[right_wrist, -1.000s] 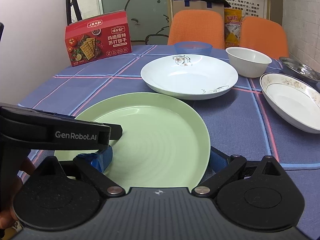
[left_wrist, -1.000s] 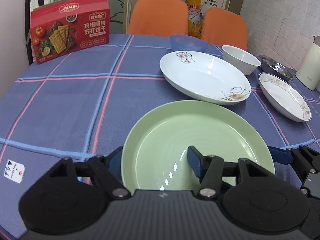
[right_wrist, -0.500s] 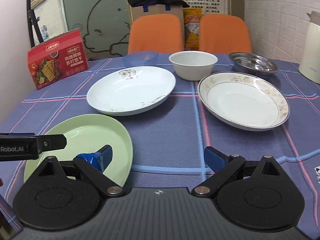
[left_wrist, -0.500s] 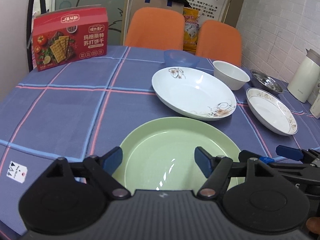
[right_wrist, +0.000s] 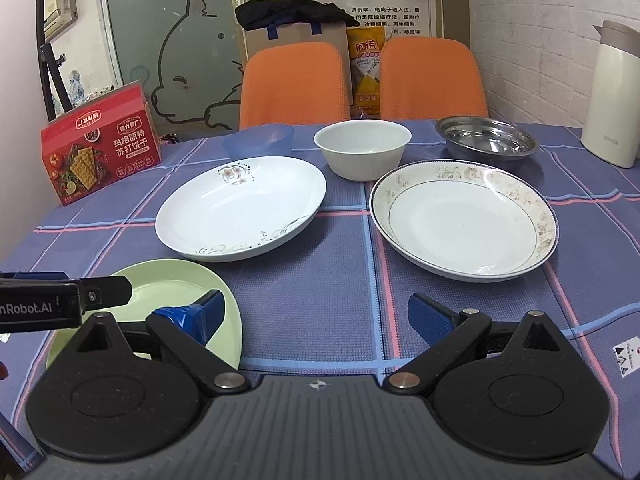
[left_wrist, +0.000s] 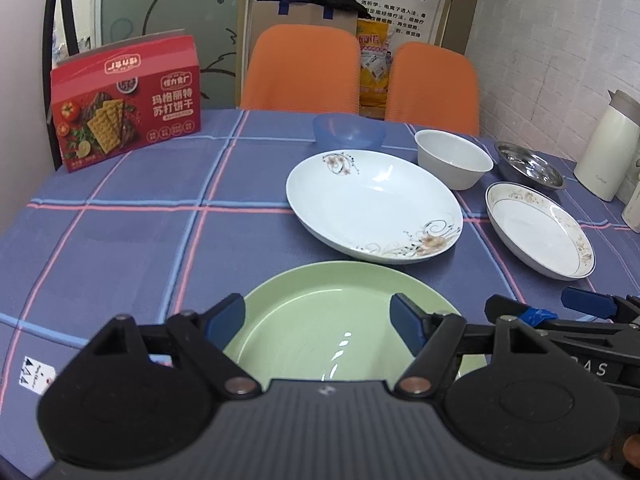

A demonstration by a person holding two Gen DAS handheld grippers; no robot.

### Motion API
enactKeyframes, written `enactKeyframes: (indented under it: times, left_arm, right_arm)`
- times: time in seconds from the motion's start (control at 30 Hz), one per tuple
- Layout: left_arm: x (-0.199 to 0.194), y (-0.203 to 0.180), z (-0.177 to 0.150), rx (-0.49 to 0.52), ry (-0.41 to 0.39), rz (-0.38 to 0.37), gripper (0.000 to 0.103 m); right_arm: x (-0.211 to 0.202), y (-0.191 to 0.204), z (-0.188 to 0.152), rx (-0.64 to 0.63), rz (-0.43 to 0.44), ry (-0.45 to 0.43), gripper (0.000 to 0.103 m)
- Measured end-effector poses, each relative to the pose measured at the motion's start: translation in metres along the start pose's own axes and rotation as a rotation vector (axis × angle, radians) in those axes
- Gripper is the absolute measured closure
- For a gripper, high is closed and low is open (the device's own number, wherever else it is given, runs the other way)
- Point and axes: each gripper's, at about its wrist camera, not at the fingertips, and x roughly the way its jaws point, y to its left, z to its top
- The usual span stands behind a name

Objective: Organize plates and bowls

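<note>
At the far left of the table stands the red cracker box (left_wrist: pixel 127 101), upright, its printed face toward me. Near my edge lies the green plate (left_wrist: pixel 344 320), round and plain with faint rings in its well, flat on the checked cloth (left_wrist: pixel 132 248). My left gripper (left_wrist: pixel 318 320) hangs over it with jaws spread wide, a blue pad above each side of the plate, holding nothing. Beyond it sits the big white plate (left_wrist: pixel 374 204), a shallow oval-looking dish whose long axis runs from far-left to near-right, a flower sprig at its far rim and scrollwork at its near rim. Behind that is a blue bowl (left_wrist: pixel 349 131). Next comes a white bowl (right_wrist: pixel 362 148), upright, mouth up, then the gold-rimmed plate (right_wrist: pixel 464 220), flat, with a faded floral band. A steel bowl (right_wrist: pixel 486 138) sits behind it, a cream jug (right_wrist: pixel 614 96) at the far right. My right gripper (right_wrist: pixel 314 316) is also wide open and empty, its left pad over the green plate's right rim, its right pad over bare cloth.
</note>
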Motion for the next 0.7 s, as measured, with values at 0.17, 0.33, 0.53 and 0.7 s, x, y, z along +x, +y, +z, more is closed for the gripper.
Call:
enactKeyframes:
  times: [0.17, 0.33, 0.53, 0.7]
  left_arm:
    - [0.021, 0.009, 0.022, 0.004, 0.0, 0.014, 0.03]
    - [0.058, 0.021, 0.053, 0.009, 0.028, 0.031, 0.03]
    - [0.101, 0.025, 0.08, 0.05, 0.055, 0.057, 0.03]
    - [0.128, 0.021, 0.093, 0.086, 0.082, 0.045, 0.029]
  right_arm:
    - [0.016, 0.003, 0.01, -0.008, 0.021, 0.012, 0.017]
    - [0.048, 0.011, 0.026, -0.023, 0.066, 0.05, 0.017]
    - [0.09, 0.01, 0.052, -0.014, 0.056, 0.08, 0.017]
    - [0.118, 0.01, 0.065, -0.014, 0.074, 0.104, 0.017]
